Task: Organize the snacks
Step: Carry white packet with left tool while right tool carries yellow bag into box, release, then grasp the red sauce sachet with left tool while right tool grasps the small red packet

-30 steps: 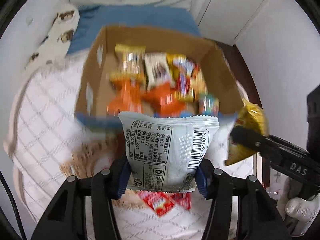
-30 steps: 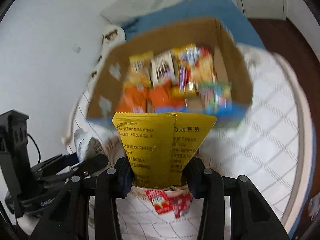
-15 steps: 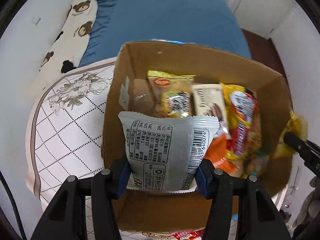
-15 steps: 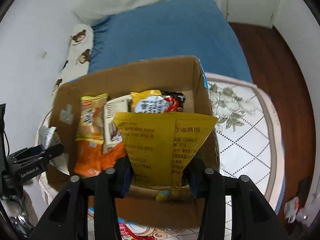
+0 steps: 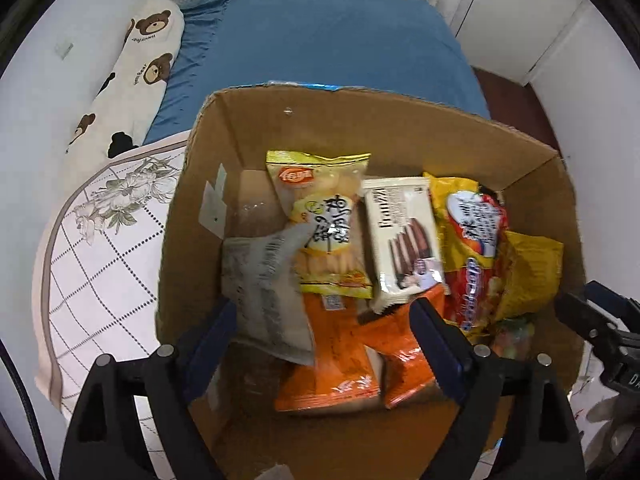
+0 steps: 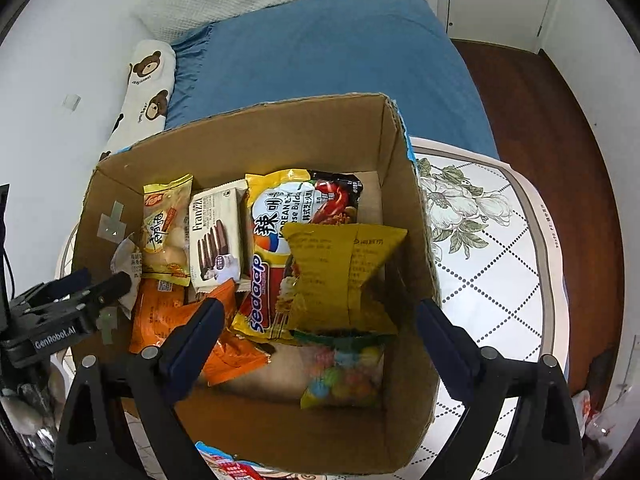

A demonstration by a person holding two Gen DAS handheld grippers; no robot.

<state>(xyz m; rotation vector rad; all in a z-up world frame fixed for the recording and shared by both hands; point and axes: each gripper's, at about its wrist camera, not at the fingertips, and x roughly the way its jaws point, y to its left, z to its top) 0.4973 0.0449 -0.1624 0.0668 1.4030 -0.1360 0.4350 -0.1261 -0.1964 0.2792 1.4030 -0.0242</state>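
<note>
An open cardboard box (image 5: pixel 384 120) (image 6: pixel 248 132) holds several snack packets. My left gripper (image 5: pixel 322 322) is open above the box's left part; a grey-white packet (image 5: pixel 264 280), blurred, is free between its fingers. My right gripper (image 6: pixel 320 320) is open above the box's right part; a mustard-yellow packet (image 6: pixel 340 276) lies free just beyond its fingers on a red noodle pack (image 6: pixel 280 232). The left gripper also shows at the left of the right wrist view (image 6: pixel 92 284). The right gripper also shows at the right of the left wrist view (image 5: pixel 588 312).
The box sits on a white patterned pad (image 6: pixel 492 248) with a flower print. A blue bed (image 6: pixel 328 52) and a bear-print pillow (image 5: pixel 132 76) lie behind. A red packet (image 6: pixel 232 466) lies outside the box's near wall. Brown floor (image 6: pixel 540 120) is at the right.
Both grippers have opened and let go of their packets, which dropped into the box. Both grippers moved closer over the box.
</note>
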